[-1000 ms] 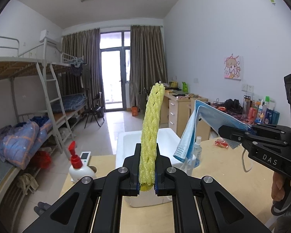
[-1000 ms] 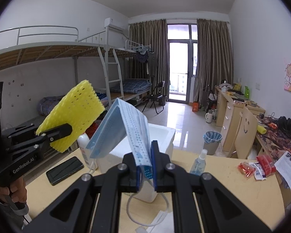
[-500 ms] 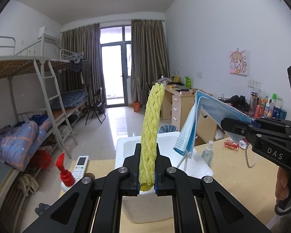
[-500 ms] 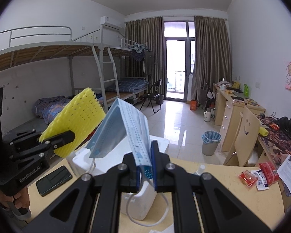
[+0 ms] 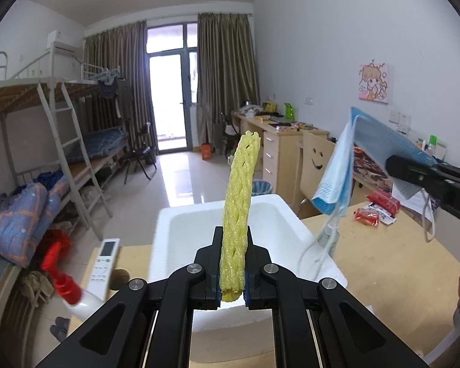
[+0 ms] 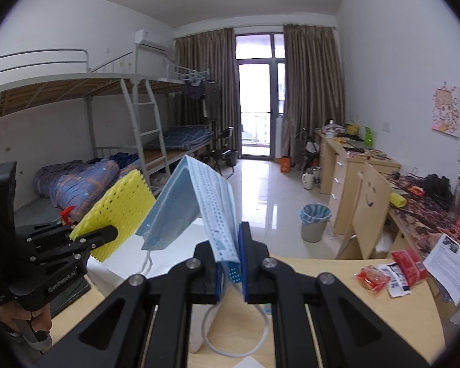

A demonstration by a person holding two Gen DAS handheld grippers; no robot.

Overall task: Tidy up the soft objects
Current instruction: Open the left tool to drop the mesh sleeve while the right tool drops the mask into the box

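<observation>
My left gripper [image 5: 232,263] is shut on a yellow foam net sleeve [image 5: 240,196], held upright above a white foam box [image 5: 199,214] on the wooden table. The right wrist view shows the sleeve [image 6: 119,214] flat-on at the left, in the left gripper [image 6: 104,236]. My right gripper [image 6: 231,263] is shut on a folded blue face mask [image 6: 199,196] whose ear loops hang down. In the left wrist view the mask [image 5: 352,165] hangs at the right, beside the box's right rim.
A white remote [image 5: 105,260] and a red-capped white bottle [image 5: 61,273] lie left of the box. Red snack packets [image 6: 392,270] and a paper sheet [image 6: 450,263] lie on the table [image 6: 337,276] at the right. A clear bottle [image 5: 328,239] stands by the box.
Both grippers have risen and shifted over the white box, so the box sits lower and nearer in view. The sleeve and the mask stay clamped as before.
</observation>
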